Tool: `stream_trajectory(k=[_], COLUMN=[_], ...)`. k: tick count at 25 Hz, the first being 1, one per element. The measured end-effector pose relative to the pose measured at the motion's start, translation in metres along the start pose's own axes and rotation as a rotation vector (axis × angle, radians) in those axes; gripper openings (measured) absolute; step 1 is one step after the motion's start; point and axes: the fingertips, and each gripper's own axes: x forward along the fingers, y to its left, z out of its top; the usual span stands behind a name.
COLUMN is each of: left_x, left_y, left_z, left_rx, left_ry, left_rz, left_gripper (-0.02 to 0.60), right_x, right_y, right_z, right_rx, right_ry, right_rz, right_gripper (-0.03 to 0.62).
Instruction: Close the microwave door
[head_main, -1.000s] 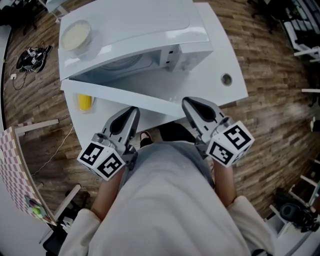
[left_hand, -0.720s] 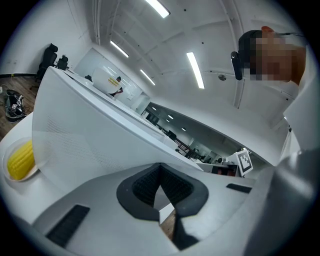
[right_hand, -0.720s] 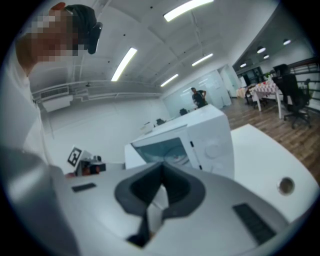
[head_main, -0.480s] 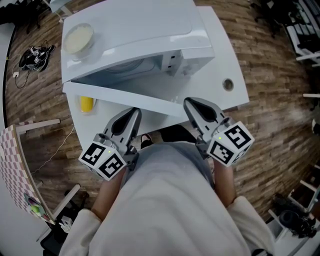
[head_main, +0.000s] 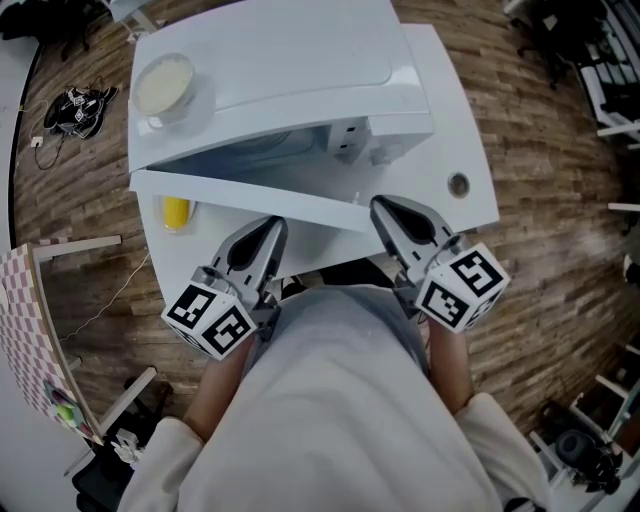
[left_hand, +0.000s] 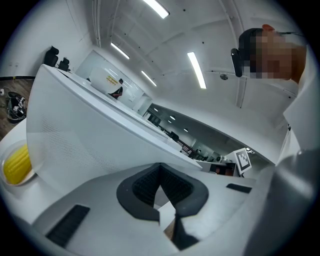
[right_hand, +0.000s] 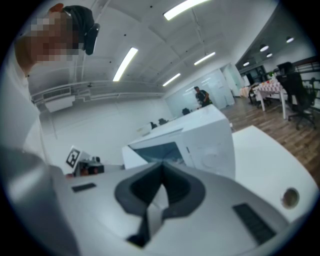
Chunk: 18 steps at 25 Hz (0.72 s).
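The right gripper has its jaws pressed together with nothing between them. Past their tips stands a white microwave on a white bench, its control panel facing the camera and a bluish-grey front to the left of it. A round hole sits in the bench at the right. A marker cube shows far left.

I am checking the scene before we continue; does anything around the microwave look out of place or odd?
Only the microwave door, which stands open, swung out toward the person. A bowl sits on top of the microwave, an unusual spot, though it looks settled. Nothing looks spilled or damaged.
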Motion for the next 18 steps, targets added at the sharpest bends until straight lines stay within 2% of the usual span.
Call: stream_trajectory(k=[18], left_x=[0.017], left_y=[0.006], left_z=[0.01], left_rx=[-0.005], left_ry=[-0.036], left_rz=[0.052], left_gripper=[0.017], right_x=[0.017], right_y=[-0.015], right_z=[0.01], right_rx=[-0.019], right_ry=[0.036], right_rz=[0.07], right_gripper=[0.018])
